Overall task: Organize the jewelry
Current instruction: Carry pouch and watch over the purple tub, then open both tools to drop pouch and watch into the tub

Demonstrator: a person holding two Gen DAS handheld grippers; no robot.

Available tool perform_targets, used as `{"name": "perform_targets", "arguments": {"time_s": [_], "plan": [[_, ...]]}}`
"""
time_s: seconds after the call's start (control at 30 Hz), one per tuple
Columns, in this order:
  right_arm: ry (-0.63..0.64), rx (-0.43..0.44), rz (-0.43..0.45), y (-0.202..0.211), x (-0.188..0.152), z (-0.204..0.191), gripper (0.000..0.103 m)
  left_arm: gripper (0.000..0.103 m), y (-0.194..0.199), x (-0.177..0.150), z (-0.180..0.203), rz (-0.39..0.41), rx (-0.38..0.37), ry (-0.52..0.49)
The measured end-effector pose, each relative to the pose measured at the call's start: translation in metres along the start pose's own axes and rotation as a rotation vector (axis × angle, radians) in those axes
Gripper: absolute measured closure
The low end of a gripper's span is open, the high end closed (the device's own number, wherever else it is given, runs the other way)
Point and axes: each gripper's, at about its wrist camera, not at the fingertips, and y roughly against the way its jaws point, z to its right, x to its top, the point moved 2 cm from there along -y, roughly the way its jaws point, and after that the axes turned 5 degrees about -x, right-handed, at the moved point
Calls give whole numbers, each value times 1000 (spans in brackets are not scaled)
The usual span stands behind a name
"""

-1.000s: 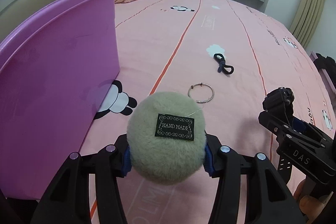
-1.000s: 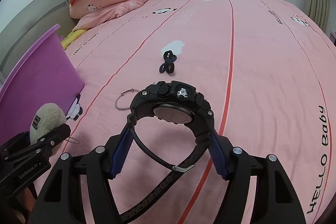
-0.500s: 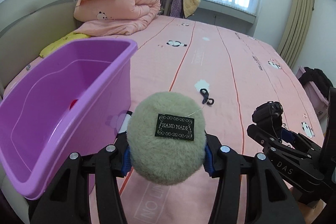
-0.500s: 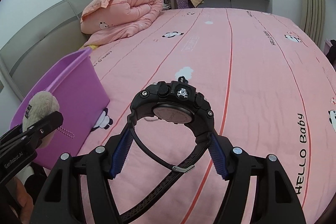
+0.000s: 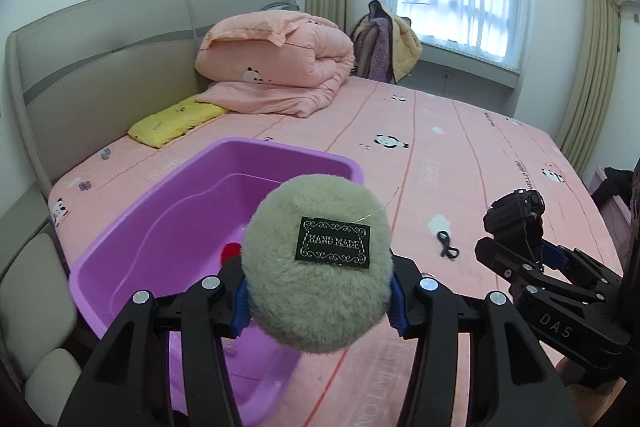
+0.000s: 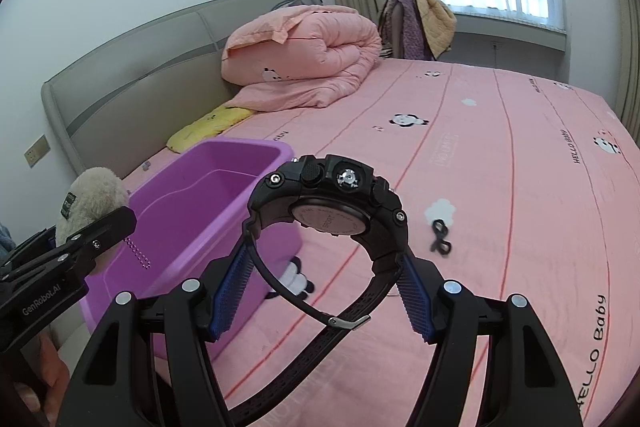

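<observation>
A: Pompom (image 5: 318,263), beige and furry, with a black "HAND MADE" label; the left gripper (image 5: 318,301) has its blue pads pressed into either side of it, and a thin beaded chain hangs off it in the right wrist view. It sits in the air just in front of the purple bin (image 5: 160,223).

B: And a second ago?

A: Low beside the bin's wall, which filled the left of that view; now both hands have risen and the bin's open inside shows, with a small red thing (image 5: 232,250) on its floor. I judge the pompom is nearly ready to go over the rim.

B: Watch too?

A: Watch (image 6: 328,211), black and chunky, face up, strap trailing down with the buckle loose; the right gripper (image 6: 320,301) is clamped across its strap loop, fingers well apart because the thing is wide. It has come up as well, over the pink sheet (image 6: 520,187), right of the bin.

B: What is left on the bed?

A: A small black piece (image 6: 440,242) by a cloud print, well apart from the bin; the silver ring seen earlier is hidden now.
</observation>
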Motion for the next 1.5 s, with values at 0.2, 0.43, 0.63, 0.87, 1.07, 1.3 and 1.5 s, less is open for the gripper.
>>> {"name": "perform_targets", "arguments": {"time_s": [0.2,0.43,0.63,0.87,1.07,1.3,1.5], "plan": [[34,92,-33,-32,16,-58,38,52,-5,3,-64,-8,110,36],[77,158,-89,-70,21,-115,38,52,-23,-7,-121,-63,173,109],[125,173,-133,-95,21,-141,38,52,-40,-16,-143,-112,185,127],[144,163,-200,-131,17,-157,38,52,-65,-25,-154,-187,189,140],[174,154,-206,-144,12,-163,37,50,-76,-33,-161,-221,194,156],[213,129,-216,-147,8,-169,37,40,-75,-34,-164,-221,212,175],[166,148,-241,-147,13,-163,36,23,-76,-34,-175,-252,209,280]]}}
